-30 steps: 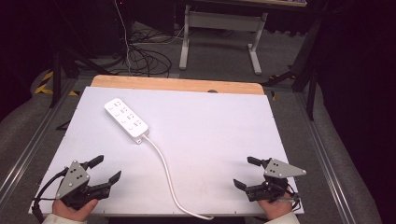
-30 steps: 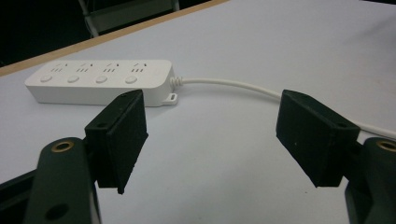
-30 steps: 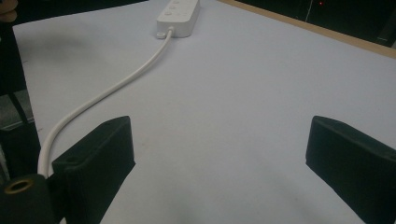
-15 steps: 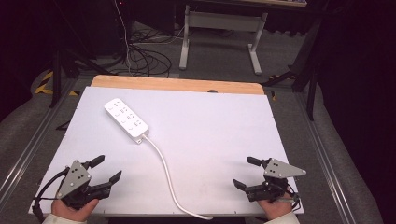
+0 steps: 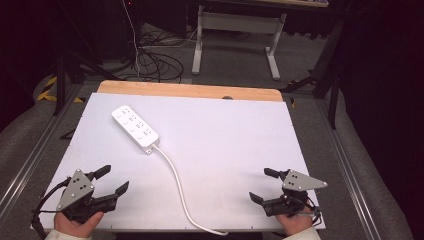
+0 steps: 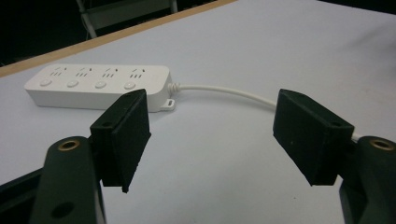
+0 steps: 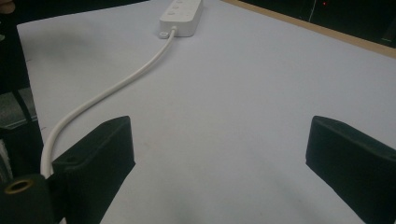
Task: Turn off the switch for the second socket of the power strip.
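While the left gripper (image 5: 111,181) and right gripper (image 5: 262,185) are held at the near corners with jaws spread and empty, a white power strip (image 5: 135,128) is laid diagonally far-left on the white table (image 5: 240,145), its cord (image 5: 176,186) trailing nearward. No writing can be read.

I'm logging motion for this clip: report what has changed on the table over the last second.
Nothing has visibly changed. The left gripper and right gripper rest open at the near corners, holding nothing, and the white power strip with its cord lies where it was.
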`<state>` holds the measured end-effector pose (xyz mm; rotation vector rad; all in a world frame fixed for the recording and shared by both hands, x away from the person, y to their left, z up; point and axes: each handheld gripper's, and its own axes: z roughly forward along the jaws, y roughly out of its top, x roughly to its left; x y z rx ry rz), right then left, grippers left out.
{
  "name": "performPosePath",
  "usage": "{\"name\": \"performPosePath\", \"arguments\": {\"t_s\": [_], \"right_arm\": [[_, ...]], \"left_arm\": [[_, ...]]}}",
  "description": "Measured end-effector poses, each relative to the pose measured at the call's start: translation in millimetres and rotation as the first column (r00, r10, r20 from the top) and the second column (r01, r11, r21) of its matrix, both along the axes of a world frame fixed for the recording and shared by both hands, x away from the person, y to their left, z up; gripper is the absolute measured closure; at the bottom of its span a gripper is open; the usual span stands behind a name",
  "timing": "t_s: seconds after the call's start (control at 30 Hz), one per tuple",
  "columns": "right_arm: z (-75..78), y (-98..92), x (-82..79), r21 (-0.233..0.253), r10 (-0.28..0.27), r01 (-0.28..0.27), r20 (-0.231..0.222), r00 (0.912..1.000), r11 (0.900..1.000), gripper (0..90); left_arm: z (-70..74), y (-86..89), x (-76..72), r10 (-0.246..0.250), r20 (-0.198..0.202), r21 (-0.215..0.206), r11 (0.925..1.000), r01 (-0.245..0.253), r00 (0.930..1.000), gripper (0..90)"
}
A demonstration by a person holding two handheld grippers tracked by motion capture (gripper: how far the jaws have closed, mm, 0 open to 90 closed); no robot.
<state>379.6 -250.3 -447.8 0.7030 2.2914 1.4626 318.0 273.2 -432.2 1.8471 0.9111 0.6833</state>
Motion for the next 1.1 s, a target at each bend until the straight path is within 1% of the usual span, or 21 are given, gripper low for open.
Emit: {"name": "performPosePath", "arguments": {"t_s": [0.03,0.13,0.2,0.23,0.27,0.33,0.43,0.57,0.67,0.7,0.73,0.77,0.8,0.83,0.87,0.9,0.97,1.0,1.03,1.07,1.1], "right_arm": [[0.0,0.2,-0.1,-0.002,0.0,0.0,-0.001,1.0,1.0,7.9],[0.0,0.4,-0.2,0.0,0.002,-0.002,-0.003,1.0,1.0,7.9],[0.0,0.4,0.0,-0.002,0.001,-0.001,-0.003,1.0,1.0,7.9],[0.0,0.4,0.0,-0.002,0.001,-0.001,-0.003,1.0,1.0,7.9],[-0.1,0.5,0.0,-0.001,0.0,0.0,-0.004,1.0,1.0,7.9],[-0.3,0.4,0.4,-0.003,0.001,-0.001,-0.003,1.0,1.0,7.9],[-0.4,0.4,0.4,-0.002,0.001,-0.001,-0.003,1.0,1.0,7.9],[-0.5,0.4,0.4,0.001,0.002,-0.002,-0.005,1.0,1.0,7.9],[-0.7,0.4,0.6,0.001,0.004,-0.004,-0.008,1.0,1.0,7.9],[-0.8,0.5,0.7,0.001,0.004,-0.004,-0.008,1.0,1.0,7.9],[-0.8,0.5,0.7,0.001,0.004,-0.004,-0.008,1.0,1.0,7.9],[-0.9,0.7,0.8,-0.001,0.004,-0.004,-0.009,1.0,1.0,7.9],[-0.9,0.7,0.8,-0.001,0.004,-0.004,-0.009,0.9999,1.0,7.9],[-1.0,0.7,0.9,0.001,0.005,-0.005,-0.01,0.9999,1.0,7.9],[-1.0,0.7,0.9,0.001,0.004,-0.004,-0.011,0.9999,1.0,7.9],[-1.0,0.7,0.9,0.001,0.005,-0.005,-0.012,0.9999,1.0,7.9],[-1.1,0.8,1.0,0.001,0.004,-0.004,-0.012,0.9999,1.0,7.9],[-1.1,0.8,1.0,0.0,0.005,-0.005,-0.013,0.9999,1.0,7.9],[-1.2,0.9,1.1,0.0,0.006,-0.006,-0.013,0.9999,1.0,7.9],[-1.2,1.0,1.1,-0.001,0.005,-0.005,-0.013,0.9999,1.0,7.9],[-1.3,1.2,1.1,0.0,0.006,-0.006,-0.014,0.9999,1.0,7.9]], "left_arm": [[1.4,0.8,1.1,-0.002,-0.004,-0.007,1.0,0.002,1.0,28.4],[5.8,2.9,6.4,-0.003,-0.02,-0.006,1.0,0.003,0.9998,30.4],[10.4,4.5,12.0,-0.003,-0.019,-0.008,1.0,0.003,0.9998,30.4],[10.4,4.5,12.0,-0.003,-0.019,-0.008,1.0,0.003,0.9998,30.4],[12.5,4.1,14.4,-0.003,-0.024,-0.017,0.9998,0.003,0.9997,30.4],[16.4,3.9,18.3,0.0,-0.019,-0.007,1.0,-0.001,0.9998,30.7],[23.0,3.3,25.9,-0.004,-0.022,-0.009,1.0,0.003,0.9998,31.3],[29.4,0.4,37.6,-0.01,-0.045,-0.036,0.9993,0.009,0.9989,32.3],[32.4,-1.1,46.9,-0.02,-0.062,-0.038,0.9991,0.018,0.9979,32.7],[34.2,-2.1,53.4,-0.026,-0.069,-0.032,0.9992,0.024,0.9973,32.8],[34.2,-2.1,53.4,-0.026,-0.069,-0.032,0.9992,0.024,0.9973,32.7],[35.8,-3.6,58.2,-0.014,-0.064,-0.016,0.9998,0.013,0.9978,32.8],[35.8,-3.6,58.2,-0.014,-0.064,-0.016,0.9998,0.013,0.9978,33.0],[37.4,-4.2,62.6,-0.008,-0.052,0.007,0.9999,0.008,0.9986,33.6],[37.9,-4.8,64.5,-0.002,-0.044,0.016,0.9999,0.003,0.999,33.8],[37.9,-4.8,64.5,-0.002,-0.044,0.016,0.9999,0.003,0.999,33.6],[37.7,-5.7,68.3,0.013,-0.023,0.026,0.9996,-0.012,0.9996,33.2],[37.7,-5.5,69.7,0.012,-0.023,0.027,0.9996,-0.011,0.9997,33.5],[37.7,-5.0,72.0,0.009,-0.027,0.027,0.9996,-0.008,0.9996,33.6],[37.3,-4.6,76.1,0.011,-0.043,0.02,0.9998,-0.011,0.999,33.9],[37.3,-4.6,76.1,0.011,-0.043,0.02,0.9998,-0.011,0.999,34.2]]}}
